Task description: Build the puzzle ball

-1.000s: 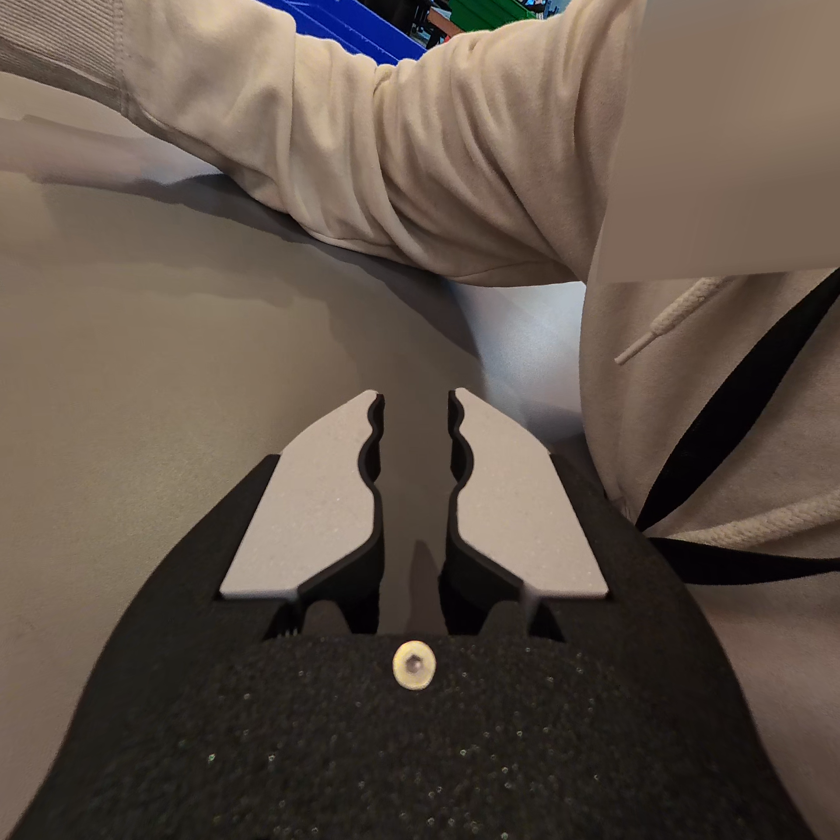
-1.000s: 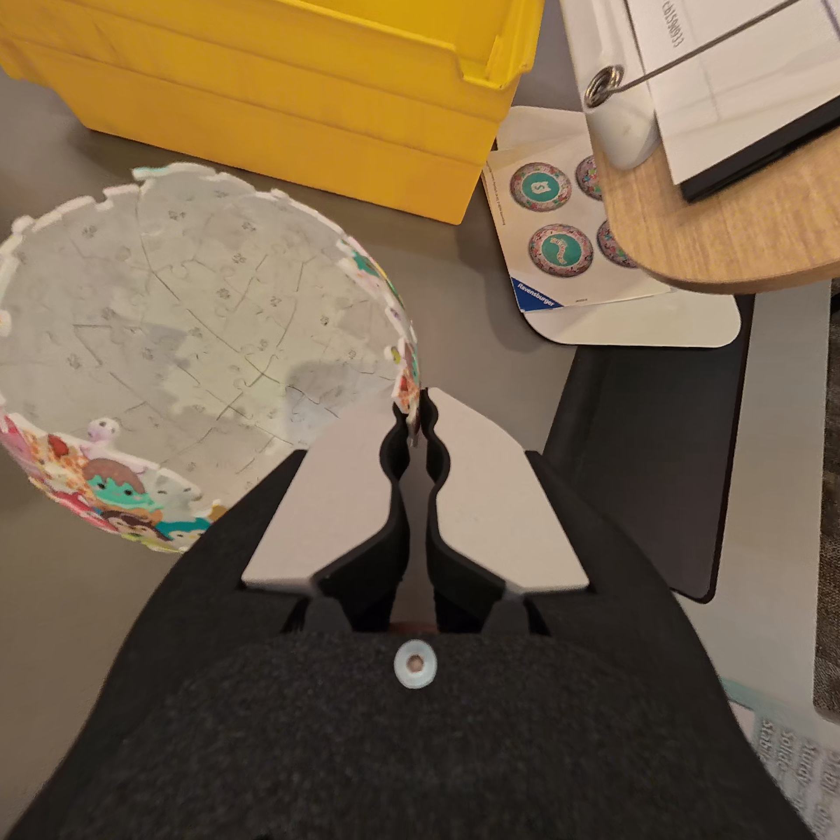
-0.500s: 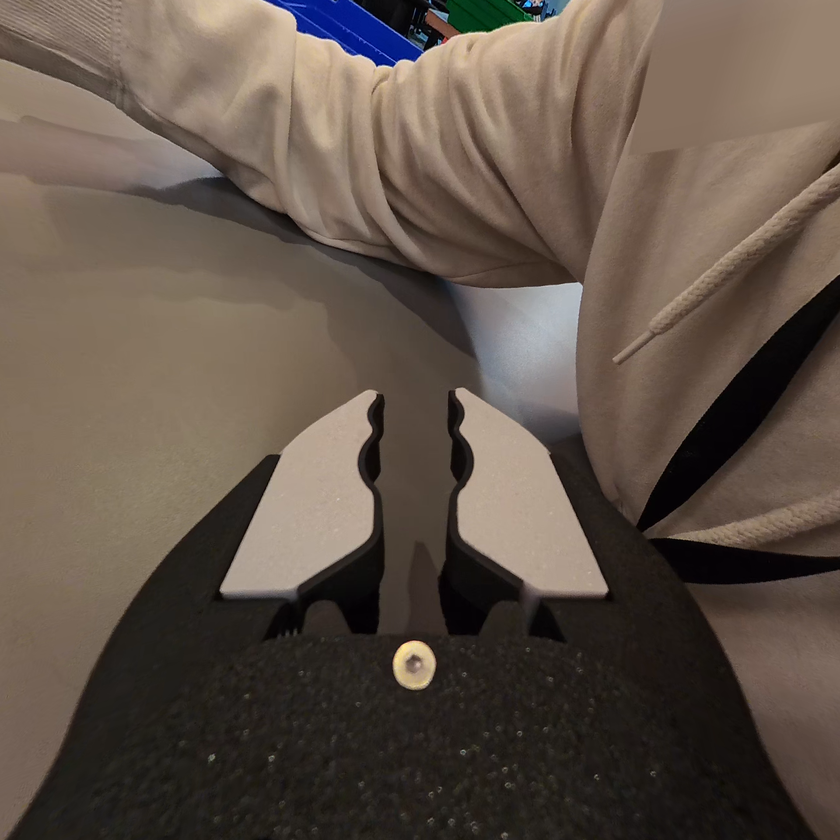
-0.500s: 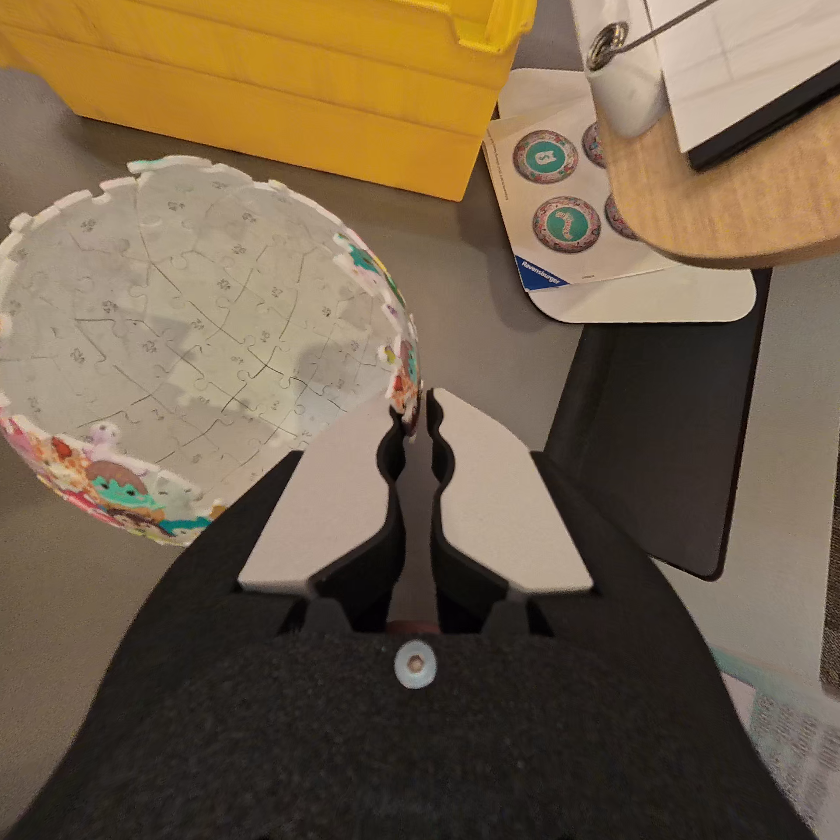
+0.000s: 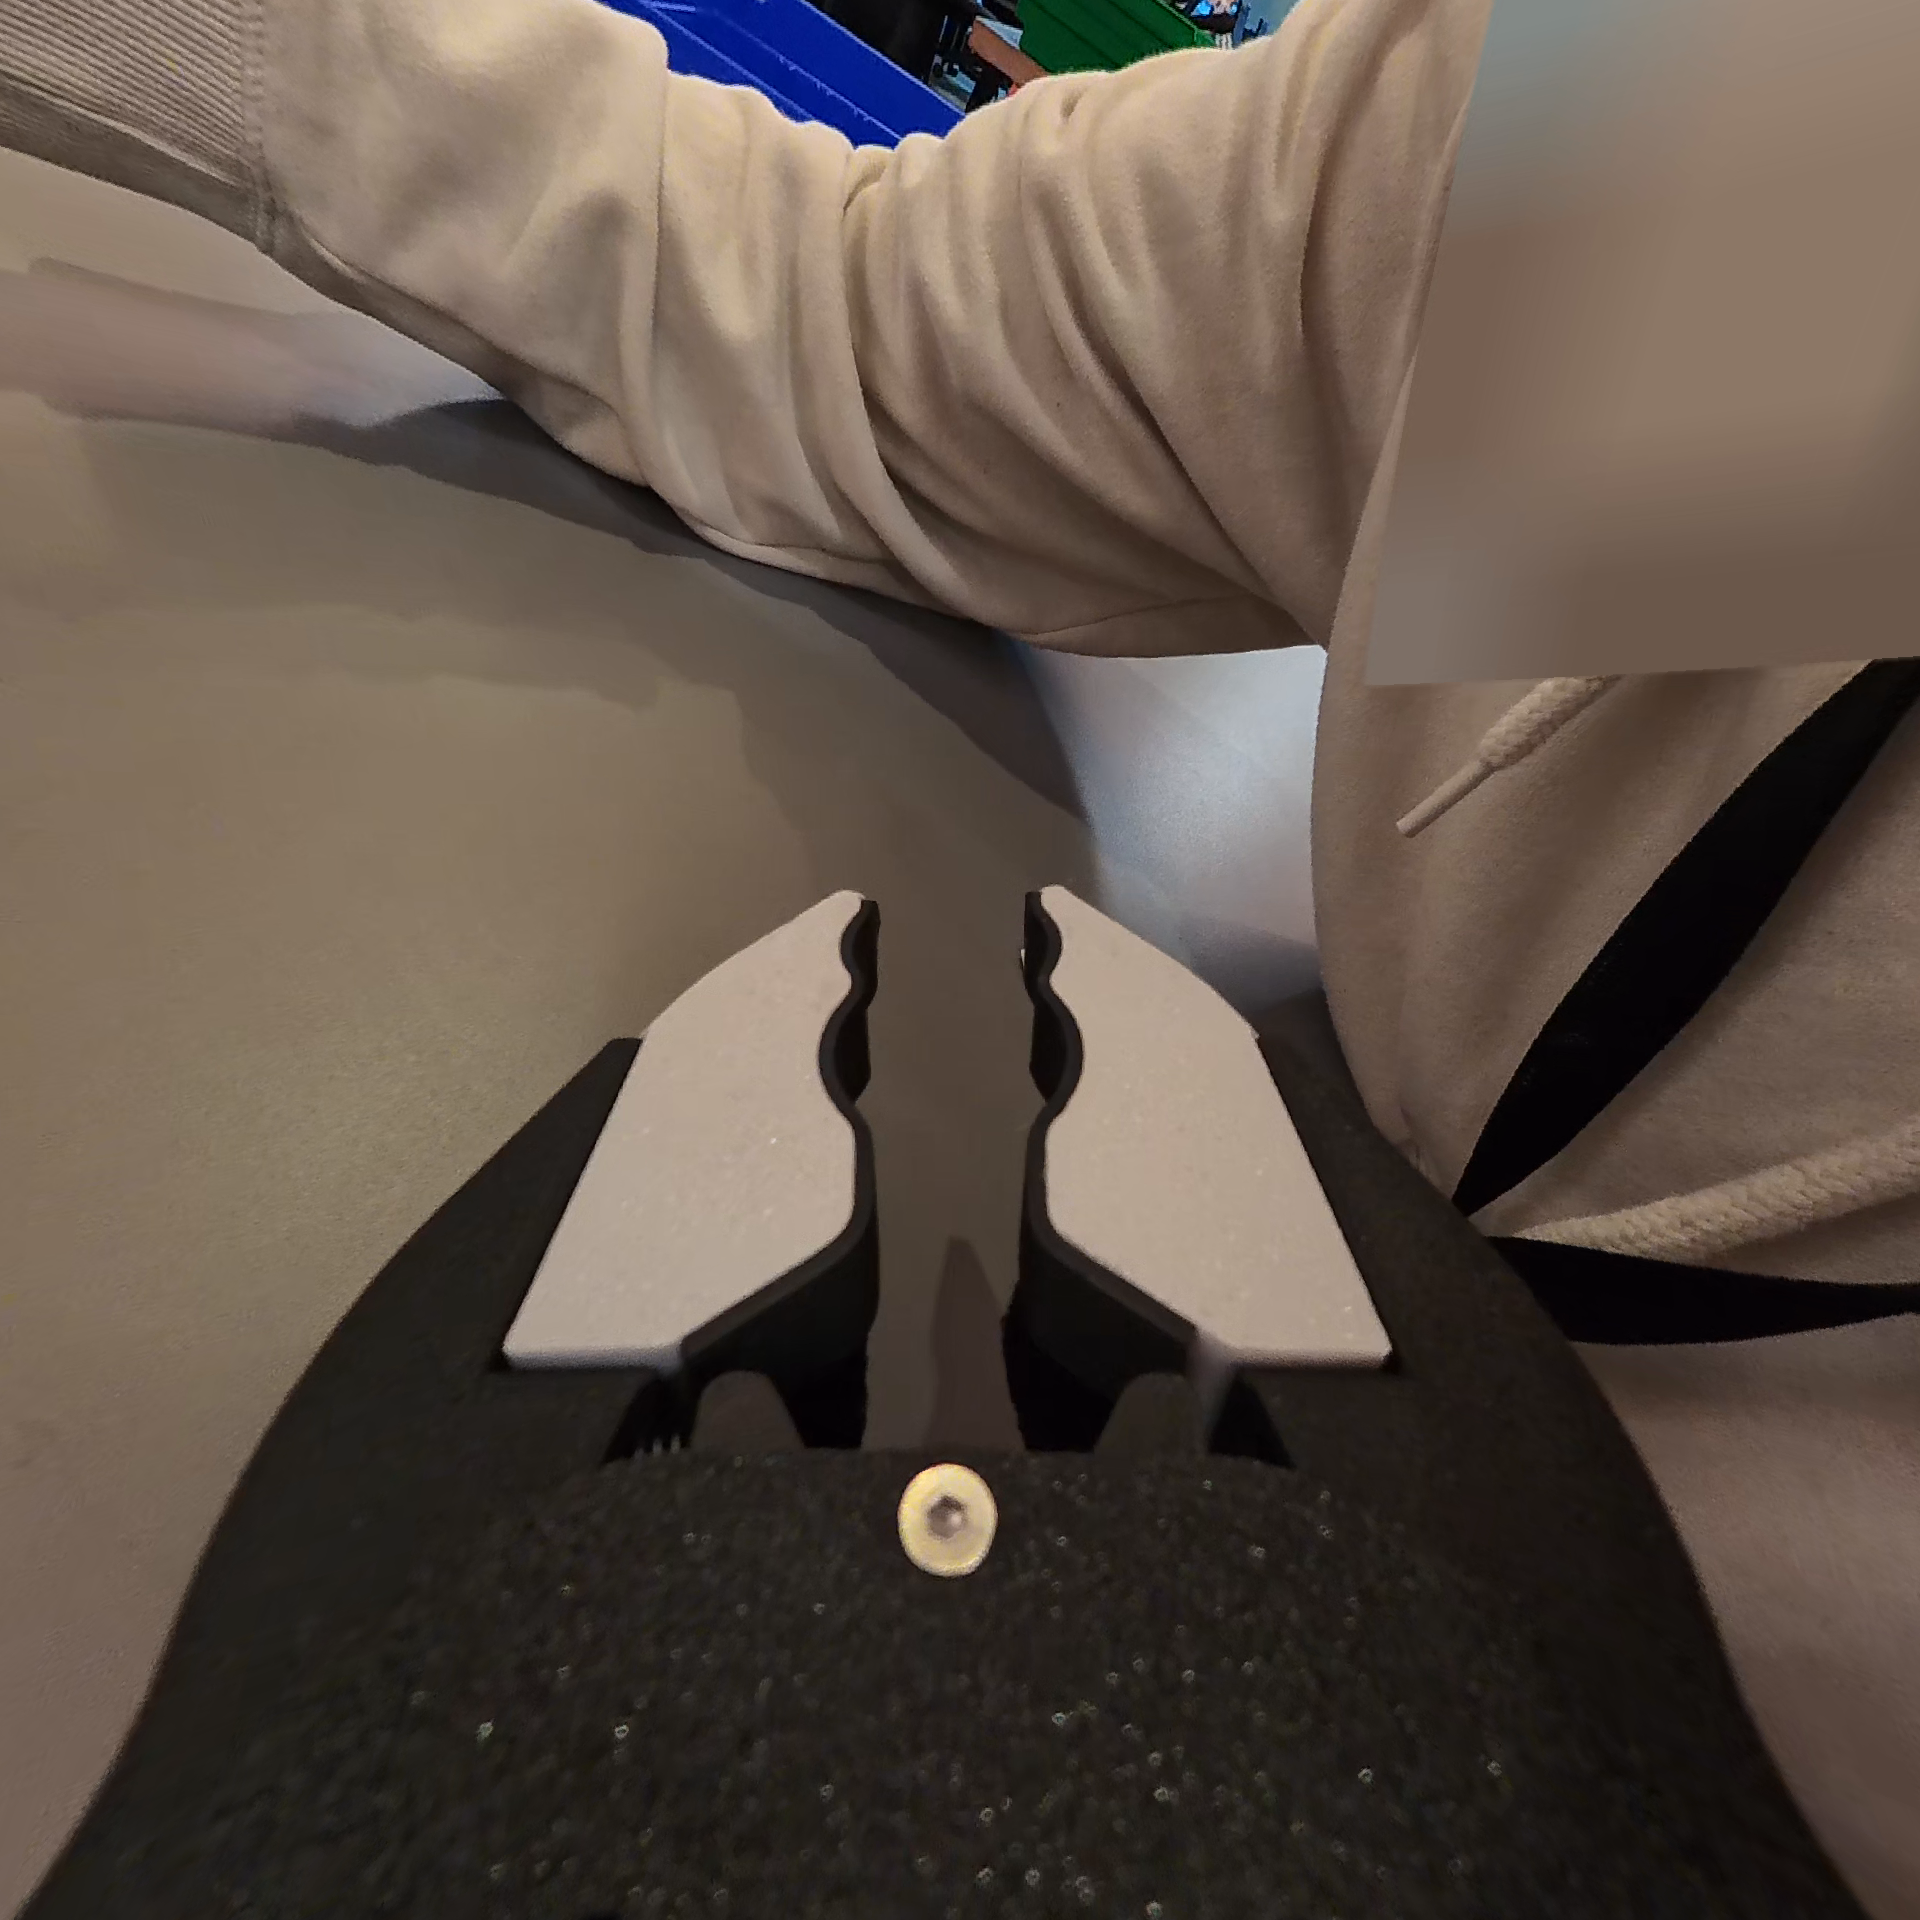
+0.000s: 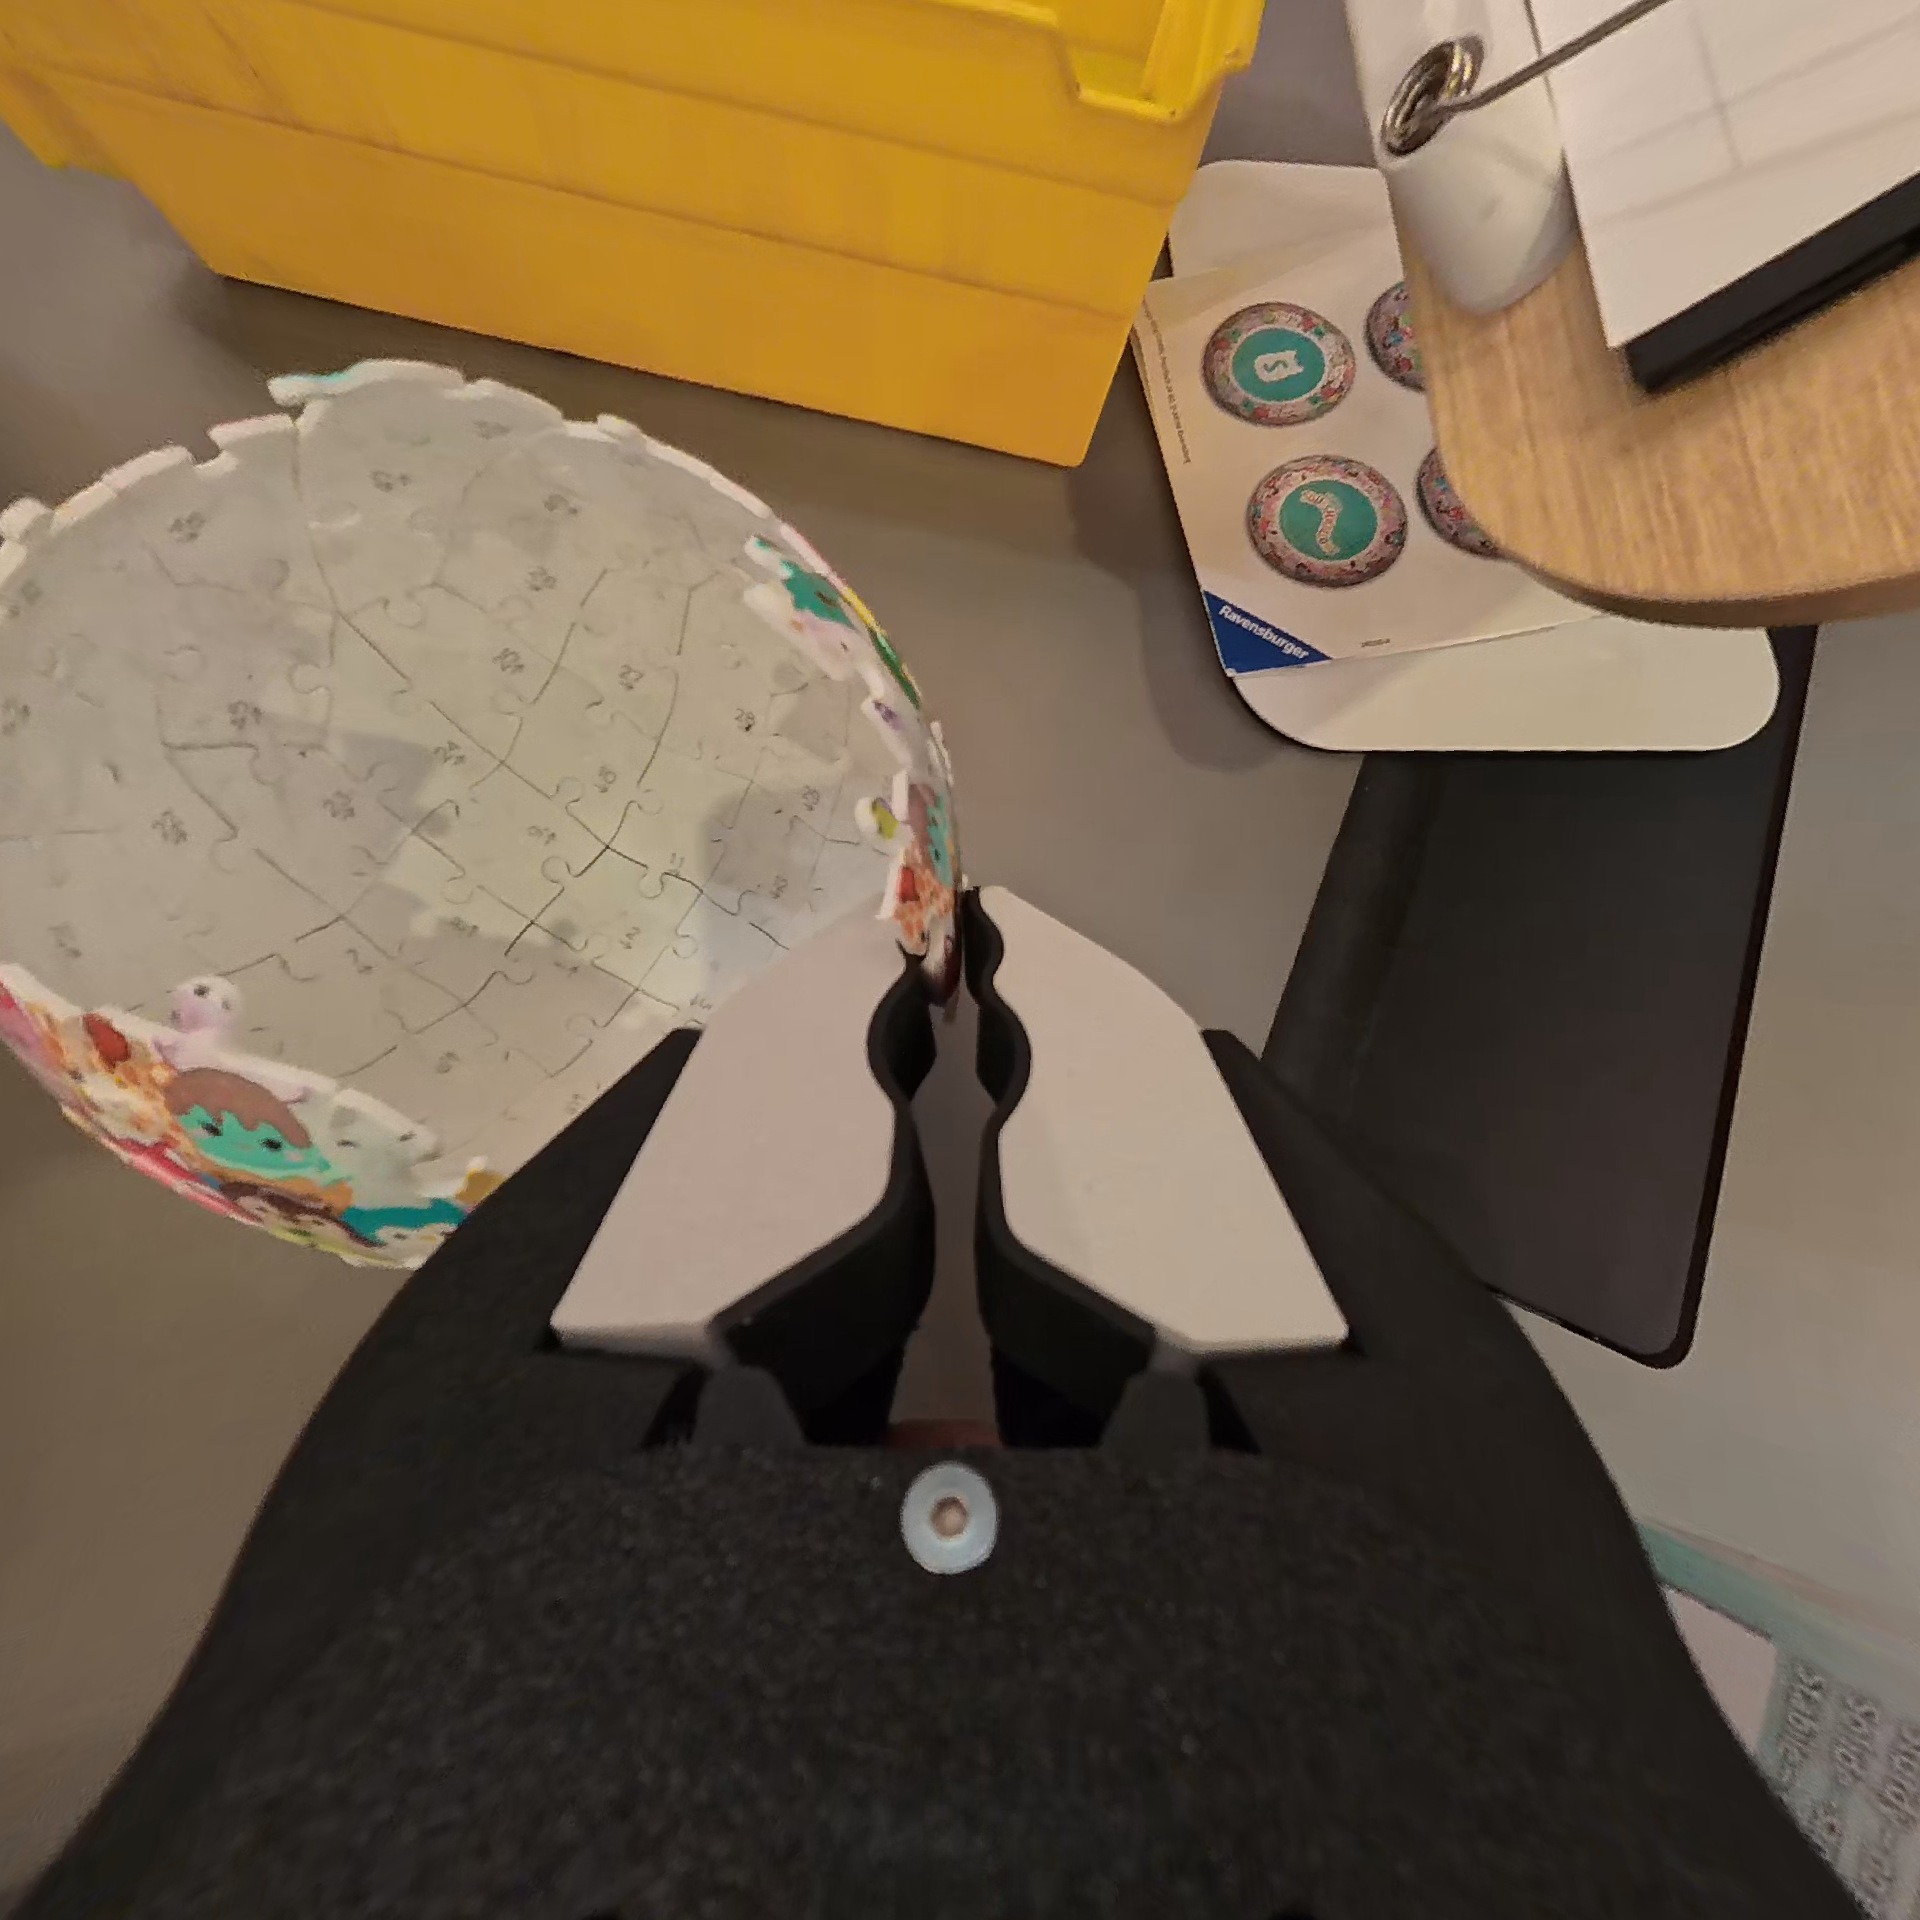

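Puzzle ball (image 6: 416,727), half built into an open bowl with its pale numbered inside facing me, is pinched at its right rim by my right gripper (image 6: 948,935), whose jaws stand almost together with only the thin printed edge of the shell between the tips. From there the shell spreads left of the gripper over the grey surface (image 6: 1049,665); I cannot tell whether its underside touches down. Nothing loose shows inside the bowl itself, only joined pieces. Beyond it sits a yellow bin (image 6: 665,187), seen from the side, so what it holds is hidden from me. To the right of the bin lies a white printed sheet (image 6: 1351,499) with round coloured pictures, partly on a black mat (image 6: 1538,1039), and a wooden board (image 6: 1662,468) overhangs both, carrying a white binder (image 6: 1714,135) with a metal ring. My left gripper (image 6: 948,935) (image 5: 951,935) hangs apart from all this, jaws parted with a clear gap and nothing between them, low over bare grey surface (image 5: 312,831). Ahead of it a person's cream sleeve (image 5: 831,343) crosses the view, and a cream hoodie with a black strap (image 5: 1662,987) fills the right. Blue bin (image 5: 790,73) edges show far behind.
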The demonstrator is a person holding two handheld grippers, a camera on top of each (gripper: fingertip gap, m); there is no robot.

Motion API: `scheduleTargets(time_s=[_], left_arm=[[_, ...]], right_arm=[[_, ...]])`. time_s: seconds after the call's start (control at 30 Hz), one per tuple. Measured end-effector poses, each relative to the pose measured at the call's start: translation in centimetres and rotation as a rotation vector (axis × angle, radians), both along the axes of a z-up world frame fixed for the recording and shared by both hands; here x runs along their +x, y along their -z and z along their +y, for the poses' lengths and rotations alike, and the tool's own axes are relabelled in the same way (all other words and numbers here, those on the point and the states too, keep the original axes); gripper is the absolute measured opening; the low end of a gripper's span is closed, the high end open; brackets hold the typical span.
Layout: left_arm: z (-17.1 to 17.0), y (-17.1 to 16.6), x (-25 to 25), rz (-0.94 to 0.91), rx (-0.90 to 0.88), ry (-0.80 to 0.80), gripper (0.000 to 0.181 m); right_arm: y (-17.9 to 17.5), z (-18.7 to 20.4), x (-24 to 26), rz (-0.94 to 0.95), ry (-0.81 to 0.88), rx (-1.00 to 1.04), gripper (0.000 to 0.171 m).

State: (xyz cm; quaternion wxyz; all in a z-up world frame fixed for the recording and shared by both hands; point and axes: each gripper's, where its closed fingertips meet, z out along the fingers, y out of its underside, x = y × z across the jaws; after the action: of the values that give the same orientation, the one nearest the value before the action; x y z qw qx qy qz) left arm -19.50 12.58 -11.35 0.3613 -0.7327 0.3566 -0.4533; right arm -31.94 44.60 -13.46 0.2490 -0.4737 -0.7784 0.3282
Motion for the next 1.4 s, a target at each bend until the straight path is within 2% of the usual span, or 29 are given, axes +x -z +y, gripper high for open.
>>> scheduleTargets(time_s=[0.33,0.5,0.57,0.87,1.0,1.07,1.23,1.4], left_arm=[[0.0,0.0,0.1,0.002,-0.002,0.002,0.026],[0.0,0.1,0.1,0.003,-0.003,0.003,0.026],[0.0,0.0,0.1,0.001,-0.003,0.002,0.026],[0.0,0.0,0.1,-0.005,-0.006,0.003,0.026],[0.0,0.0,0.2,-0.002,-0.008,0.005,0.026],[-0.1,0.0,0.3,-0.002,-0.007,0.006,0.026],[-0.2,-0.1,0.4,0.001,0.000,0.007,0.026],[-0.3,-0.2,0.4,-0.005,-0.001,0.009,0.026]], right_arm=[[0.1,-0.2,0.0,-0.020,0.005,0.032,0.011],[0.1,-0.3,-0.2,0.003,-0.003,0.025,0.010],[0.1,-0.4,-0.3,0.012,-0.011,0.010,0.004],[0.1,-0.3,-0.3,0.008,-0.010,0.008,0.003],[0.1,-0.2,-0.3,0.029,-0.009,0.041,0.004],[0.2,0.2,0.1,0.012,-0.001,0.062,0.013],[-1.4,0.4,1.0,0.058,-0.015,0.090,0.016],[-2.1,0.6,1.4,0.056,0.014,0.234,0.013]])
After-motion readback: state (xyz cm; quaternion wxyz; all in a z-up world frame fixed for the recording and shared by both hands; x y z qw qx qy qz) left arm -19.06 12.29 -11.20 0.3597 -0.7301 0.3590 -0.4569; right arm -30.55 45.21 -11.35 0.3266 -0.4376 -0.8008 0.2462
